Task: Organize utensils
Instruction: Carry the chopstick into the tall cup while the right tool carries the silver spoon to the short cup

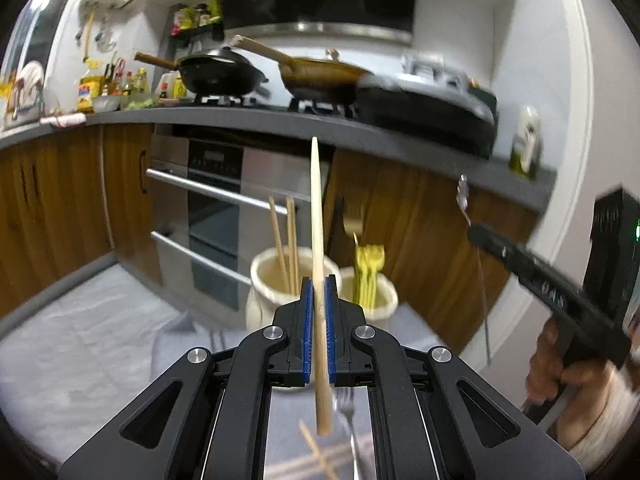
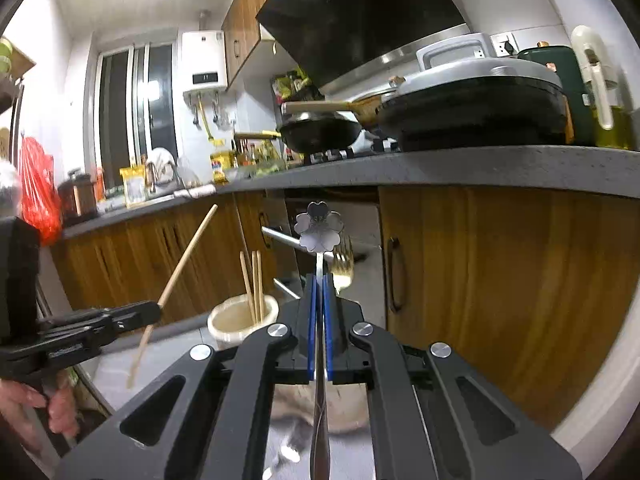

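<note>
Left gripper (image 1: pixel 319 280): its blue-padded fingers (image 1: pixel 307 312) are pinching a single wooden chopstick (image 1: pixel 318 240), which is standing nearly upright, tip up, with its lower end hanging below the pads.
Right gripper (image 2: pixel 320 280): its fingers (image 2: pixel 328 320) are closing tight on the thin stem of a silver spoon (image 2: pixel 319 227) whose handle end, shaped like a flower, is pointing up.
Left gripper, seen from the right wrist: it is showing at the left edge, carrying the chopstick at a slant; a hand (image 2: pixel 56 408) is gripping its handle.
Cream jar (image 1: pixel 276 280): it is standing on the white surface (image 1: pixel 80 320) just beyond the left gripper, holding three chopsticks (image 1: pixel 286 240) that are leaning against its rim.
Second cream jar (image 1: pixel 380 300): it is standing just beside the first, holding yellow cutlery (image 1: pixel 370 268).
Gold fork (image 2: pixel 342 266): it is rising just behind the right gripper, tines up.
Loose items: a silver fork (image 1: pixel 347 408) and another chopstick (image 1: pixel 316 448) are lying on the surface beneath the left gripper, blurred.
Background: a grey kitchen counter (image 2: pixel 440 168) is carrying a black wok (image 1: pixel 220 74) and a brown pan (image 1: pixel 320 76) above wooden cabinets (image 2: pixel 520 280).
</note>
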Motion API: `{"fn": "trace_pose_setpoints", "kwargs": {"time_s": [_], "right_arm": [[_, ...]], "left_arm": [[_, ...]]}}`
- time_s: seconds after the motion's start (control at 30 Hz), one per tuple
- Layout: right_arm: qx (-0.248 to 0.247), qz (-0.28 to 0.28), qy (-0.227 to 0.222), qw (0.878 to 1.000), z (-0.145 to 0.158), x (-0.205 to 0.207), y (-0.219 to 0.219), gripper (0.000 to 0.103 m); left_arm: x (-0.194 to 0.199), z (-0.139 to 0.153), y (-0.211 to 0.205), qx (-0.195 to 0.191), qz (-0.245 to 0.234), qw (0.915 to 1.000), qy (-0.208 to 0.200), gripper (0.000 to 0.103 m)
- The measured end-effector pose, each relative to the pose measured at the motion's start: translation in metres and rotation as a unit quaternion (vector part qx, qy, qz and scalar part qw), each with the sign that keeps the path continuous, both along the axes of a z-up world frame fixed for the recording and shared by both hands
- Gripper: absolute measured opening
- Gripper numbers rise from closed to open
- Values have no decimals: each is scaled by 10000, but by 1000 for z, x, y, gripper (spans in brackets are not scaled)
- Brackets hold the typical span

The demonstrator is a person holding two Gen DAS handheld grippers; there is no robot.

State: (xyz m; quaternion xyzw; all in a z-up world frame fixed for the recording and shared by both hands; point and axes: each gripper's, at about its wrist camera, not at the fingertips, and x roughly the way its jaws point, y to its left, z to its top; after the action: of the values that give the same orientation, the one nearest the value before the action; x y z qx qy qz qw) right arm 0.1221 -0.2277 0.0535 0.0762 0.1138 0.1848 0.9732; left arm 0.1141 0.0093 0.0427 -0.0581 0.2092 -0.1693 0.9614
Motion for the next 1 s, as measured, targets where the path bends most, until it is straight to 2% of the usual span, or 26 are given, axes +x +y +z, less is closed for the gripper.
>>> {"fn": "trace_pose_setpoints", "kwargs": {"time_s": [0.07,0.17,0.3,0.4,0.47,0.67,1.0], "right_arm": [[197,47,-84,9998,5,11,0,3],[556,63,-175,9983,11,35,0,3],[900,13,-322,9954,10,57,1,3],[973,-92,-487,9940,3,71,5,3],[931,-210,-543,9940,-4,79,9,3],[743,-159,-289,9967,-32,103,20,3],[311,238,-102,9992,-54,97,26,3]], "left_arm": [[18,5,4,-178,-10,9998,-133,6],[35,11,1,-217,20,9990,-384,6],[59,14,-1,-552,26,9962,-679,6],[70,9,-6,-539,117,9946,-877,6],[74,3,-13,-401,247,9939,-993,6],[85,-21,-9,-408,433,9946,-846,6],[74,-44,1,-349,306,9979,-449,6]]}}
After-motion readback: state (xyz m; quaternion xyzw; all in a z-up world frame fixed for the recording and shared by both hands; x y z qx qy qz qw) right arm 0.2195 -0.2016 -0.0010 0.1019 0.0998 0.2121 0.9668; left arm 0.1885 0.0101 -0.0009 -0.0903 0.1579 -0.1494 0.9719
